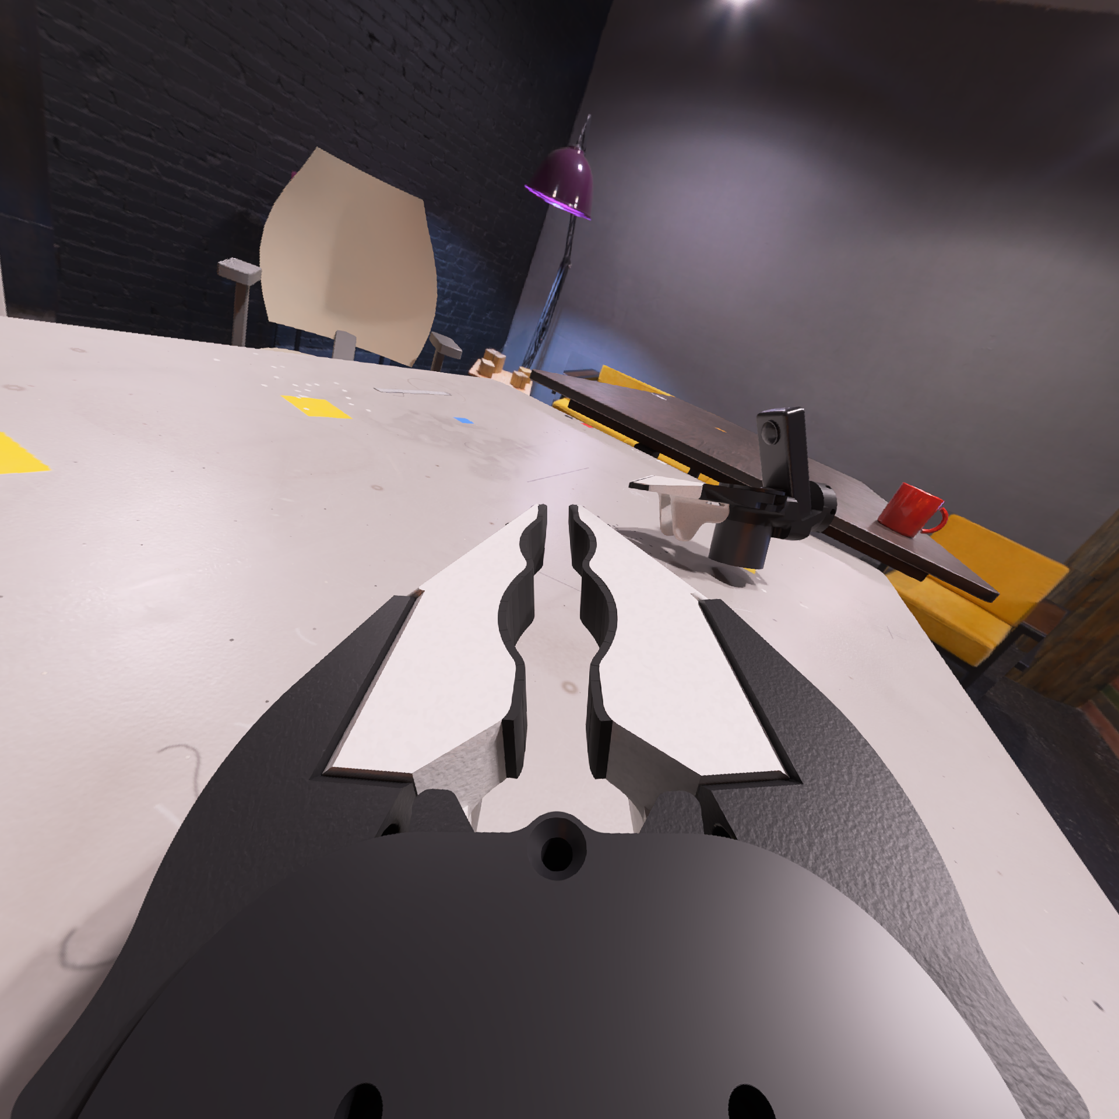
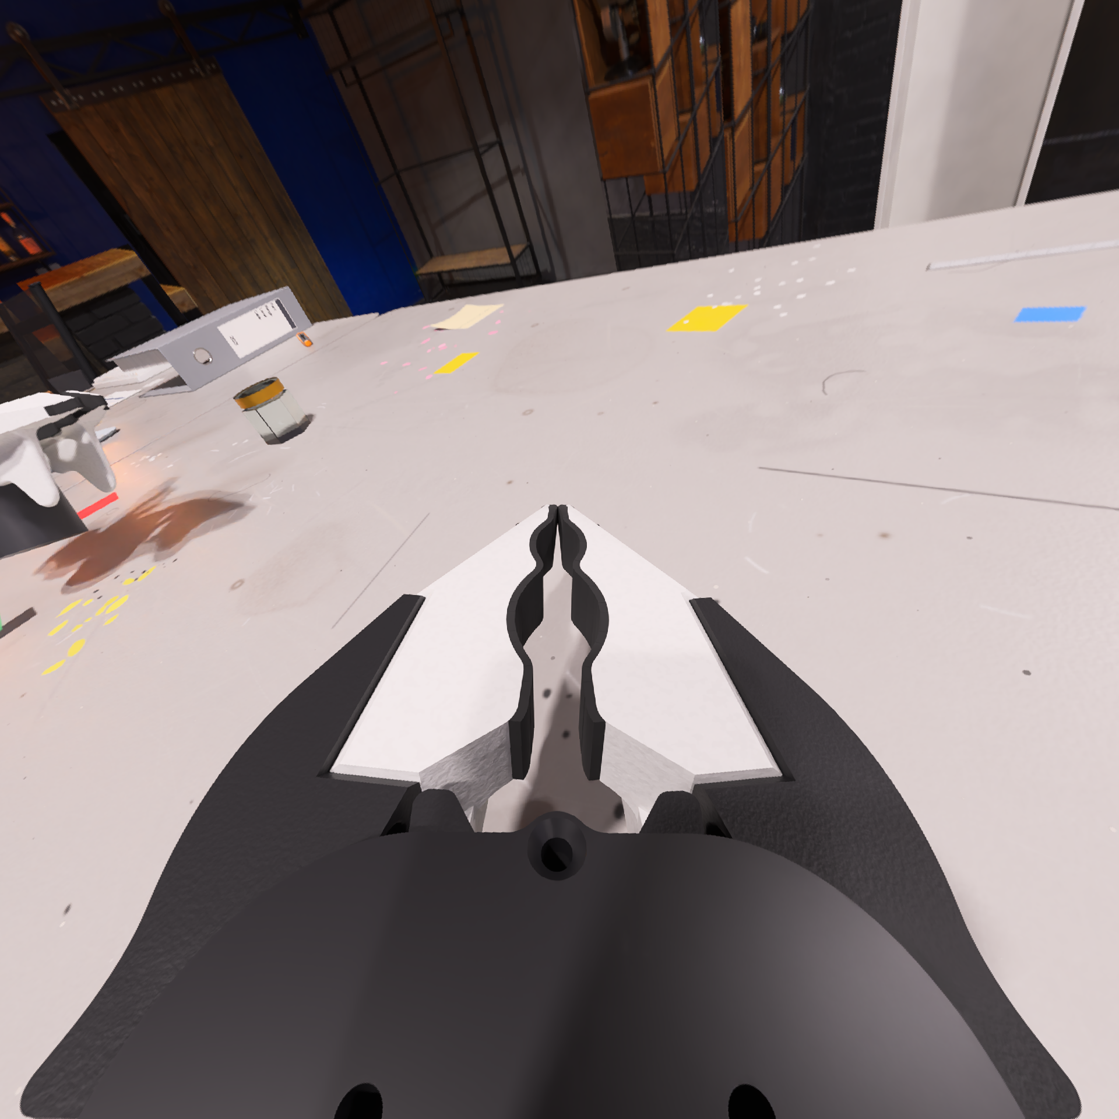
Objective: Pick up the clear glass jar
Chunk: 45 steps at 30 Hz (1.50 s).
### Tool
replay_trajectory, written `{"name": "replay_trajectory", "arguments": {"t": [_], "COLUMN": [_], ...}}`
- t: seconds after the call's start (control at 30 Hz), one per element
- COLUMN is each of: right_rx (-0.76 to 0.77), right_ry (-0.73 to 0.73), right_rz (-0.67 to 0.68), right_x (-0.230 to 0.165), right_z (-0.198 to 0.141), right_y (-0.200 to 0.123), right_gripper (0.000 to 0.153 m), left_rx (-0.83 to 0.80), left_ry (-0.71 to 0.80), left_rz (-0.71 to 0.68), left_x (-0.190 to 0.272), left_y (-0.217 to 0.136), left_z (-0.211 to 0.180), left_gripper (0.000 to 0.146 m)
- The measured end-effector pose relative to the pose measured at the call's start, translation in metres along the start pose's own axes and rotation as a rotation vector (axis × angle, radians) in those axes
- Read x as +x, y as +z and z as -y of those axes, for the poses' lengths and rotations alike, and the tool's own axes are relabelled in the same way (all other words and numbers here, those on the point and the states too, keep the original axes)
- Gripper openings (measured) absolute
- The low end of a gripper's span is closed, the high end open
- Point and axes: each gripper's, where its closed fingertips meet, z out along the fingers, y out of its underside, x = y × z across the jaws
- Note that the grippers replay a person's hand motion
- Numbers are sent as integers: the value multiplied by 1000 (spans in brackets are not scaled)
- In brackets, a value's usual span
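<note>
Left wrist view: own left gripper fills the bottom half, dark body cut off by the lower edge. Jaws slightly apart, a narrow gap at the tips, nothing between them; bare white table shows through the gap. Ahead-right of the tips, the right gripper hangs just over the table, seen side-on; whether it touches the surface is hard to tell. Beyond it, a dark wooden board lies tilted across a yellow bench, with a red mug on the board's right end. Far ahead-left: a beige panel, purpose unreadable, and a purple lamp to its right. Yellow and blue tape marks on the table. The jar is out of this view.

Right wrist view: own right gripper fills the bottom, body again cropped. Jaws clenched, tips meeting, gripping nothing. Clear glass jar stands upright on the table well ahead and to the left of the tips, gold-rimmed lid on, free of both grippers. Behind it, a grey binder lies flat, partly cropped on the left. The left gripper is cut off at the left edge, only white fingers and part of the black body visible; jaw state unreadable here. Its brownish shadow smears the table below.
</note>
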Motion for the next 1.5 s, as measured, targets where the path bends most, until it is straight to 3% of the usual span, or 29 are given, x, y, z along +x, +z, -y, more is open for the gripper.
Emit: {"name": "replay_trajectory", "arguments": {"t": [0.33,1.5], "right_rx": [96,136], "right_ry": [-50,-72], "right_rz": [2,-8], "right_x": [-4,-4], "right_z": [8,12], "right_y": [-8,-10], "right_gripper": [0,0], "left_rx": [-64,-30], "left_ry": [-56,-106], "left_rz": [-67,-106], "left_x": [4,6], "left_y": [11,9], "left_z": [-8,-5], "left_gripper": [13,24]}}
